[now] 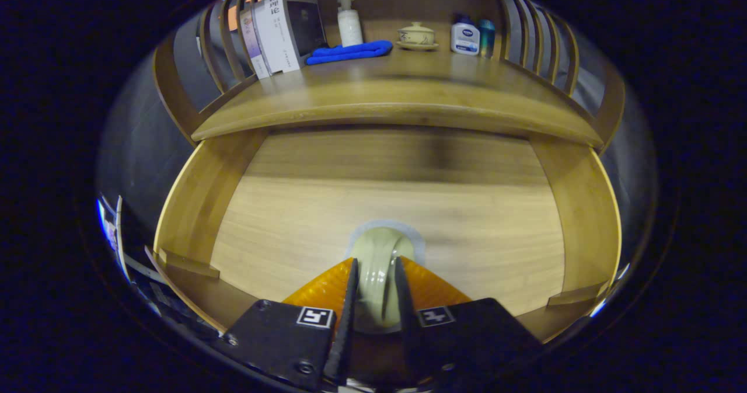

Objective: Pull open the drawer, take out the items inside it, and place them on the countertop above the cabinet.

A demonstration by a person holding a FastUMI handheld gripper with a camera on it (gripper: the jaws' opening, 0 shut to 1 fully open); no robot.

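The wooden drawer (195,206) stands pulled open below the countertop (402,98), and its pale floor is bare around my fingers. A pale cream-green ceramic cup (380,246) sits low over the drawer floor, near the front. My gripper (376,261) is shut on it, one finger pressing on each side. The cup's lower part is hidden behind the fingers. I cannot tell whether it rests on the floor or hangs just above it.
On the countertop stand several books (280,31) at the left, a white pump bottle (349,22), a folded blue cloth (350,51), a lidded ceramic bowl (416,35) and two small bottles (473,37). Curved slatted rails (548,48) close both sides.
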